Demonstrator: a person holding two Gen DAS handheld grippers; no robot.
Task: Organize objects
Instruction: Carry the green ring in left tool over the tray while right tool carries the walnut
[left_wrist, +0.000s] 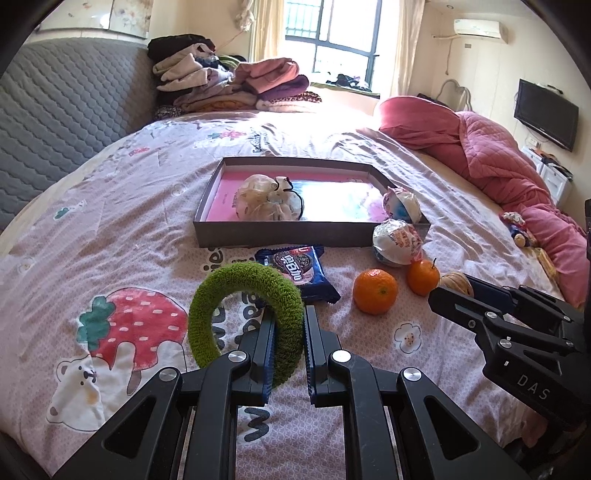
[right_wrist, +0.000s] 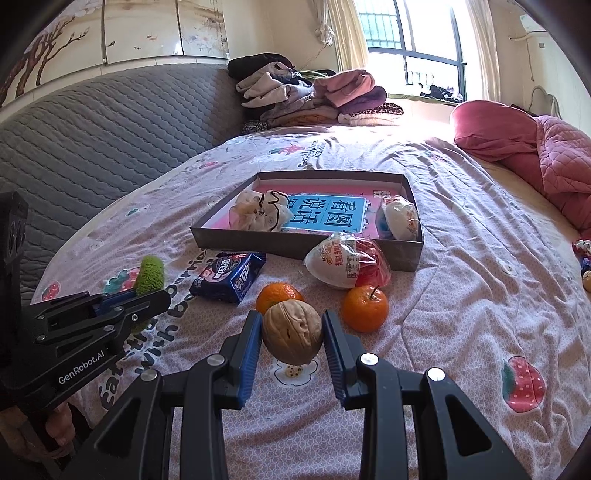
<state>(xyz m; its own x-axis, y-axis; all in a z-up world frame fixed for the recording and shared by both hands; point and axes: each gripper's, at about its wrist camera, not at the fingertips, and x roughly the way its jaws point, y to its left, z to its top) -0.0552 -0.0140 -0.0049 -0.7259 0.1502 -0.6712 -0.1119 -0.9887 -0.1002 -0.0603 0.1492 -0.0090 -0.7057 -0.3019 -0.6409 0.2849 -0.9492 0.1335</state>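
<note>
My left gripper (left_wrist: 288, 317) is shut on a fuzzy green ring (left_wrist: 221, 291) and holds it above the bedsheet. My right gripper (right_wrist: 293, 325) is shut on a walnut (right_wrist: 291, 332), also lifted; it shows at the right of the left wrist view (left_wrist: 456, 282). A shallow grey box (left_wrist: 280, 232) with a pink book inside holds a netted bundle (left_wrist: 266, 201) and a wrapped egg toy (left_wrist: 402, 206). In front of the box lie a blue cookie packet (left_wrist: 299, 271), another wrapped egg toy (left_wrist: 397, 242) and two oranges (left_wrist: 375, 290) (left_wrist: 423, 277).
Everything sits on a bed with a pink cartoon-print sheet (left_wrist: 129, 229). A grey quilted headboard (left_wrist: 62, 122) is on the left, folded clothes (left_wrist: 229, 81) at the far end, and a red quilt (left_wrist: 491, 155) along the right side.
</note>
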